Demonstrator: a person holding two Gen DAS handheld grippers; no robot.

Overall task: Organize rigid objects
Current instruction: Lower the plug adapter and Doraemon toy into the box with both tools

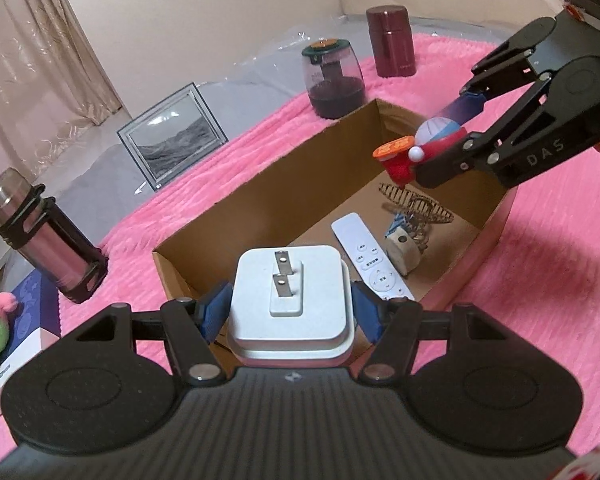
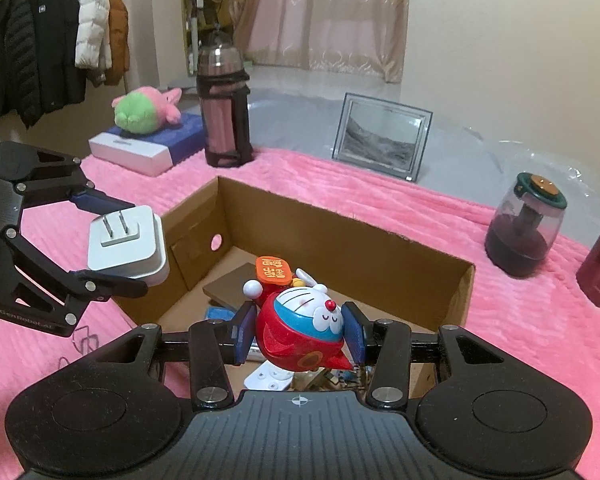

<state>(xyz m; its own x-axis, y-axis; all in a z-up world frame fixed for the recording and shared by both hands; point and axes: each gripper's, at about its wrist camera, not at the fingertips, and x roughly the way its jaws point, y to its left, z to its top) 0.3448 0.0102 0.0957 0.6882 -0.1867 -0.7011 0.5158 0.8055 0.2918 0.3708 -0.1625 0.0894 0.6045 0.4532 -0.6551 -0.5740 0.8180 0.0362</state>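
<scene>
My left gripper (image 1: 290, 312) is shut on a white plug adapter (image 1: 290, 300), prongs facing me, held over the near end of the open cardboard box (image 1: 260, 204). My right gripper (image 2: 298, 334) is shut on a red and blue Doraemon figure (image 2: 300, 328) with an orange tag, held above the box (image 2: 340, 236). In the left wrist view the right gripper (image 1: 440, 148) hangs over the box's far right side with the figure (image 1: 420, 144). In the right wrist view the left gripper (image 2: 108, 240) holds the adapter (image 2: 126, 244) by the box's left wall. A white remote (image 1: 372, 256) and a keyring bundle (image 1: 408, 240) lie inside.
On the pink blanket (image 1: 540, 280) around the box stand a steel flask (image 1: 40, 236), a picture frame (image 1: 172, 136), a dark glass jar (image 1: 334, 80) and a maroon flask (image 1: 390, 40). A plush toy (image 2: 146, 110) sits on a white-blue box (image 2: 148, 144) at the far left.
</scene>
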